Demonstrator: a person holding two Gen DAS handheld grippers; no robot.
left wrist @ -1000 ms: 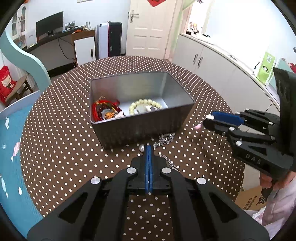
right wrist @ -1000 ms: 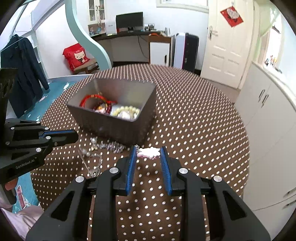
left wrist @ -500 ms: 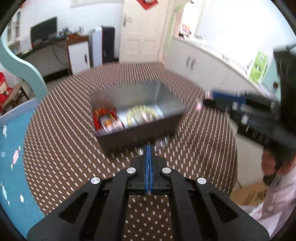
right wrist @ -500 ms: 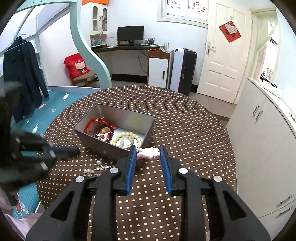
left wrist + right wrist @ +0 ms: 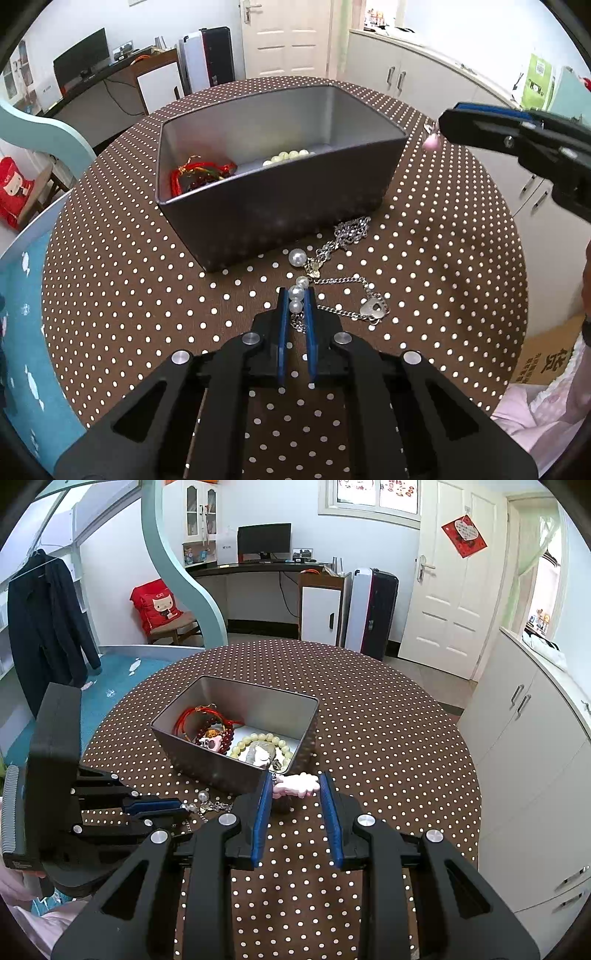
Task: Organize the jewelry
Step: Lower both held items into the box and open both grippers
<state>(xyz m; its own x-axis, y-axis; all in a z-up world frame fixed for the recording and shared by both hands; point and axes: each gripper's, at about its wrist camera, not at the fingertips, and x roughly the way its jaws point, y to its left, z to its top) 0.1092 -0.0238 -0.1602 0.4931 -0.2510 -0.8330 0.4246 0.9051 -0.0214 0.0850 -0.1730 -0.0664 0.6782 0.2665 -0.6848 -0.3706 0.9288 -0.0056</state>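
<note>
The left gripper (image 5: pixel 296 299) is reaching down over the polka-dot table (image 5: pixel 110 280), its blue pads standing only slightly apart, having just opened a little from fully closed. A short run of pearls (image 5: pixel 296 300) is lying between the pads; whether the pads are pressing on them cannot be told. The pearls belong to a silver chain necklace (image 5: pixel 343 236) that is trailing from the fingertips toward 1 o'clock, ending bunched against the near wall of the grey metal box (image 5: pixel 280 214). A heart-shaped charm (image 5: pixel 376 307) is resting on the table at 3 o'clock of the fingertips.

The right gripper (image 5: pixel 295 788) is clamping a pale pink ornament (image 5: pixel 297 785) crosswise between its blue pads, jaws held moderately apart by its width. It is hovering just at the box's near right corner, seen from the right wrist. Inside the box, a red cord bracelet (image 5: pixel 192 716) is lying at 9 o'clock and a cream bead bracelet (image 5: pixel 266 743) at 4 o'clock.
</note>
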